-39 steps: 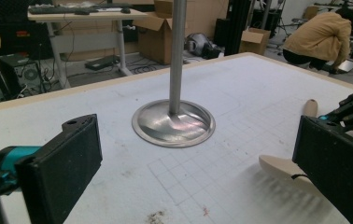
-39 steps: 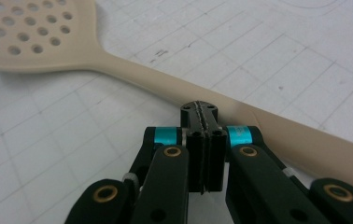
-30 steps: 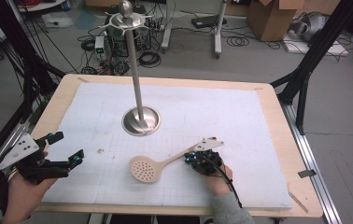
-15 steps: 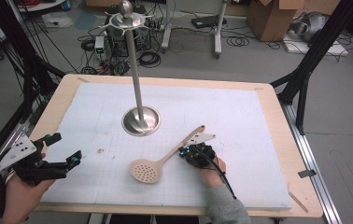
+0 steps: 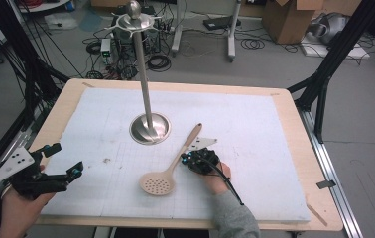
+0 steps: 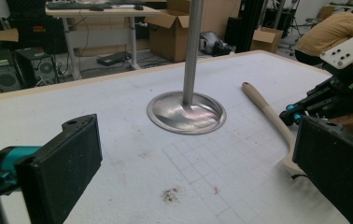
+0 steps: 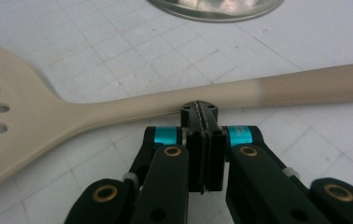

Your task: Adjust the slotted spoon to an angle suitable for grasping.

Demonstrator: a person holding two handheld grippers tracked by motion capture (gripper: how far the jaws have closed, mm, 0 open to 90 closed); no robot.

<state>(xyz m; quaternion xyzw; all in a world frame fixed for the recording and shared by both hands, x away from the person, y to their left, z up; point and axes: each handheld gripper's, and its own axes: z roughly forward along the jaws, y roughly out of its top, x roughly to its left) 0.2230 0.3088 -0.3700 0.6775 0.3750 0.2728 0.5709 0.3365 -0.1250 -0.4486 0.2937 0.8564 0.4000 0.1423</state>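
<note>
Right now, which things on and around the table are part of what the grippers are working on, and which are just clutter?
In the job:
- slotted spoon, handle at the tips of the right gripper, whose jaws are shut
- metal stand, nearest the spoon
- left gripper, open, off to the side

Lying about:
- cardboard boxes on the floor
- cables behind the table

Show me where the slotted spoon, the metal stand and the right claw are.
slotted spoon (image 5: 157, 184): high view, on its perforated head.
metal stand (image 5: 150, 129): high view, on its round base.
right claw (image 7: 204, 122): right gripper view, at the closed tips against the spoon handle.
</note>
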